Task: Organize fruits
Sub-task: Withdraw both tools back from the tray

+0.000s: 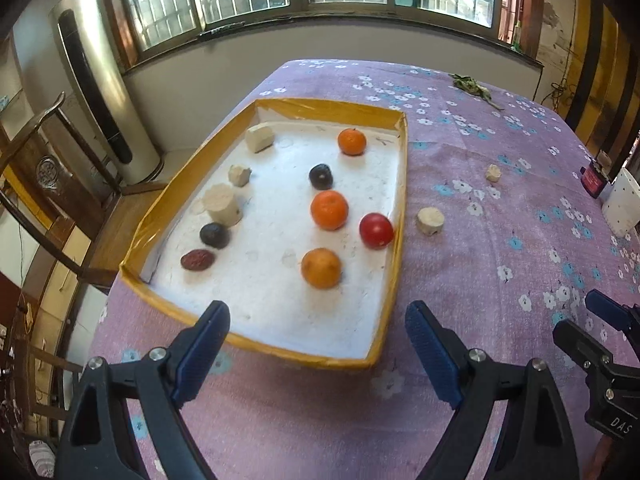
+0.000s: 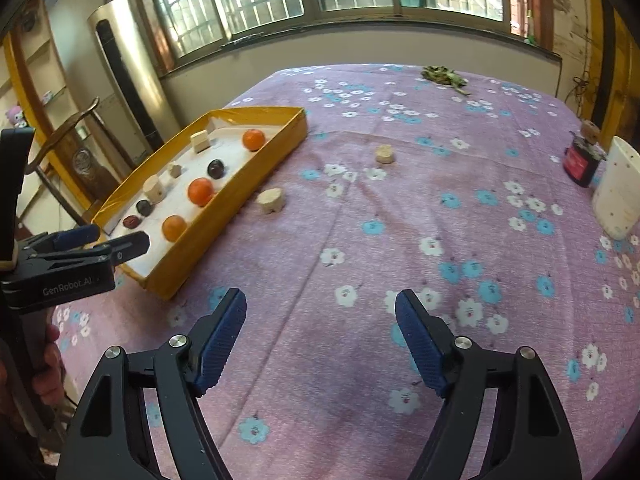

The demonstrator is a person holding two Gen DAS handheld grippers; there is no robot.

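Note:
A yellow-rimmed tray (image 1: 394, 240) with a white floor sits on the purple flowered tablecloth; it also shows in the right wrist view (image 2: 256, 168). In it lie three oranges (image 1: 329, 209), a red tomato (image 1: 376, 230), two dark plums (image 1: 320, 176), a red date (image 1: 197, 260) and pale cork-like pieces (image 1: 221, 203). My left gripper (image 1: 316, 332) is open and empty over the tray's near edge. My right gripper (image 2: 320, 320) is open and empty above bare cloth, to the right of the tray.
Two pale cork pieces (image 1: 430, 220) (image 1: 493, 172) lie on the cloth right of the tray. A white perforated cup (image 2: 618, 188) and a red-black jar (image 2: 580, 160) stand at the right edge. Dry leaves (image 2: 444, 75) lie far back. A wooden chair (image 1: 52, 184) stands left.

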